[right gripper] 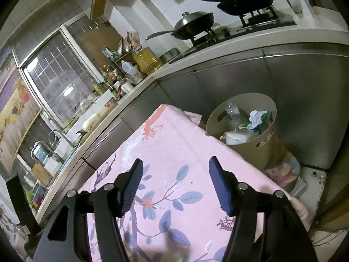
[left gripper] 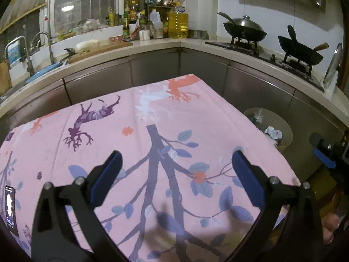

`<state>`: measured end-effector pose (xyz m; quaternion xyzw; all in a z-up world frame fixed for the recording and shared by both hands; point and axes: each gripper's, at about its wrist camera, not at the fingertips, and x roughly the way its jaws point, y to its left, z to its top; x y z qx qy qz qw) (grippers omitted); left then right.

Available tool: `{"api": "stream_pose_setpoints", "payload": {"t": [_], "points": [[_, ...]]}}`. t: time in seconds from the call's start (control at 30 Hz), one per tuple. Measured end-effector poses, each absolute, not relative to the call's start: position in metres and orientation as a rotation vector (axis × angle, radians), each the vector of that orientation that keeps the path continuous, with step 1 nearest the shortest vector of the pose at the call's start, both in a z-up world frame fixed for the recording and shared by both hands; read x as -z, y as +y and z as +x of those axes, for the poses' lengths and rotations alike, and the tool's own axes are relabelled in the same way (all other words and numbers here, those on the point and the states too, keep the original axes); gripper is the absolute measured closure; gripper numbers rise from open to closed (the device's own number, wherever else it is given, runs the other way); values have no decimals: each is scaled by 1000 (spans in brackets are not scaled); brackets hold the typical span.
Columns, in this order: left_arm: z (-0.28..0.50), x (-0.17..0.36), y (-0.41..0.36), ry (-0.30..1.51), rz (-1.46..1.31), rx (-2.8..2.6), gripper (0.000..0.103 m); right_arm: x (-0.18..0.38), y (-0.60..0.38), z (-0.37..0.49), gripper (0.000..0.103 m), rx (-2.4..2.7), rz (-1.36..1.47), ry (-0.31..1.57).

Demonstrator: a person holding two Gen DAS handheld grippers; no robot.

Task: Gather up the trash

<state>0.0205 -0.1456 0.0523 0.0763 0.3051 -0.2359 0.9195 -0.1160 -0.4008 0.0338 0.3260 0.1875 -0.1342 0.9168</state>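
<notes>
A beige round bin [right gripper: 265, 146] stands on the floor beside the table's far right corner, holding a clear bottle [right gripper: 234, 114], crumpled paper [right gripper: 257, 116] and other trash. In the left wrist view the same bin [left gripper: 285, 131] shows past the table's right edge. My left gripper [left gripper: 177, 159] hangs open and wide over the pink tablecloth [left gripper: 130, 118] with nothing between its blue pads. My right gripper [right gripper: 175, 170] is open above the cloth [right gripper: 174, 148], empty, with the bin ahead to its right. Part of the other gripper [left gripper: 325, 155] shows at the right edge.
A phone [left gripper: 11, 209] lies at the cloth's left edge. Steel cabinets and a counter wrap around the table, with a sink [left gripper: 30, 54], bottles [left gripper: 176, 21] and two woks [left gripper: 244, 30] on a stove. A low patterned stool [right gripper: 283, 170] sits by the bin.
</notes>
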Motion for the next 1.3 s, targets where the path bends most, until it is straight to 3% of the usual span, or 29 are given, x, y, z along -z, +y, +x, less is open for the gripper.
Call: {"api": "stream_pose_setpoints", "payload": {"t": [0.27,1.3], "points": [[16,-60,-143,571,173,405,6,-35,-398,-115,34,275,673,373],[18,-61,-140,562,214,369,6,-28,-396,-111,34,260,738,387]]}}
